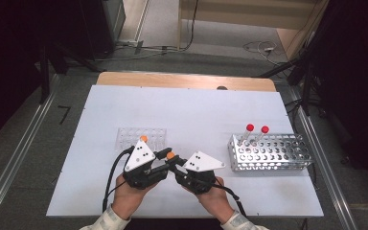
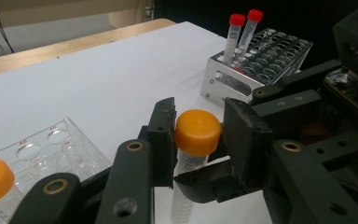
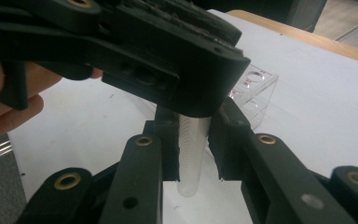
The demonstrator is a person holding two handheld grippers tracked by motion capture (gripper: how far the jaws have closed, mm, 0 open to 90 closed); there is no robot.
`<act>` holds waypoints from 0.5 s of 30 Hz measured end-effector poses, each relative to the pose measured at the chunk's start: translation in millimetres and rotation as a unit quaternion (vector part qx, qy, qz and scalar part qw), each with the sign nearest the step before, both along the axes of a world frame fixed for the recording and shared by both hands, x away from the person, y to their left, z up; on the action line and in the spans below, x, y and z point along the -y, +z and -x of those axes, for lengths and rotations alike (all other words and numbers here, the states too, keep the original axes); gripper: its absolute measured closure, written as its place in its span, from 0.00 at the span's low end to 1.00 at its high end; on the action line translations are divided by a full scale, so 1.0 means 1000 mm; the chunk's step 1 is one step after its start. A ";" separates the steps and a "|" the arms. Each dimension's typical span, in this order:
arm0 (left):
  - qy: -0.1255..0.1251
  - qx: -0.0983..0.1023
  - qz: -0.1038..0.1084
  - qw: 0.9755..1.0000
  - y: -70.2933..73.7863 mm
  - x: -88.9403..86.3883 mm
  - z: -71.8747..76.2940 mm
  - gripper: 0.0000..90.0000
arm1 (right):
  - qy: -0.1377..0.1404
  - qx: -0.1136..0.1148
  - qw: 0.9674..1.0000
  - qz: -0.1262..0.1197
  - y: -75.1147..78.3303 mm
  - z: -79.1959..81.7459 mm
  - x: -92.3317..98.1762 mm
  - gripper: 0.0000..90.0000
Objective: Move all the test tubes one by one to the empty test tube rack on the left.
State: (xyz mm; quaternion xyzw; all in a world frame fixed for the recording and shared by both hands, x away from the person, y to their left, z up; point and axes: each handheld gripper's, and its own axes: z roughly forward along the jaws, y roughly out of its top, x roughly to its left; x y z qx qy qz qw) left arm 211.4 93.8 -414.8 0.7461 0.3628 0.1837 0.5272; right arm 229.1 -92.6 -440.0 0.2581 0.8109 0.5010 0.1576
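Observation:
A clear tube with an orange cap (image 2: 198, 131) stands upright above the white table, held between both grippers near the table's front middle (image 1: 171, 155). My left gripper (image 2: 198, 135) comes in from the left, its pads pressed on the two sides of the orange cap. My right gripper (image 3: 193, 151) is shut on the tube's clear, graduated body (image 3: 192, 154) lower down, and its jaws cross under the cap in the left gripper view. The left gripper's black body (image 3: 168, 56) covers the top of the tube in the right gripper view.
A clear plastic rack (image 1: 141, 136) behind the left gripper holds another orange-capped tube (image 1: 143, 138). A metal rack (image 1: 270, 152) at the right holds two red-capped tubes (image 1: 249, 128). The white table (image 1: 187, 110) lies open behind the grippers.

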 end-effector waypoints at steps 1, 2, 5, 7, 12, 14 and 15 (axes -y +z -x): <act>0.001 0.000 -0.001 1.000 0.000 0.000 0.000 0.75 | 0.000 0.000 1.000 0.000 0.000 0.000 0.000 0.79; 0.001 -0.001 -0.001 1.000 0.000 0.000 0.000 0.76 | 0.000 0.000 1.000 0.001 0.000 0.000 0.000 0.79; 0.003 0.003 -0.002 1.000 0.000 0.000 0.001 0.77 | 0.000 -0.001 1.000 -0.002 0.000 0.000 0.000 0.79; 0.004 0.003 -0.003 1.000 0.000 0.000 0.001 0.77 | 0.001 -0.001 1.000 -0.002 0.000 0.001 0.000 0.79; 0.008 0.003 0.001 1.000 0.002 -0.004 0.000 0.78 | 0.005 -0.009 1.000 -0.004 0.000 -0.001 0.002 0.69; 0.011 0.000 0.003 1.000 0.002 -0.007 -0.001 0.78 | 0.005 -0.010 1.000 -0.003 0.000 -0.001 0.004 0.63; 0.013 -0.003 0.005 1.000 0.002 -0.008 -0.002 0.78 | 0.007 -0.012 1.000 -0.004 0.000 -0.002 0.006 0.60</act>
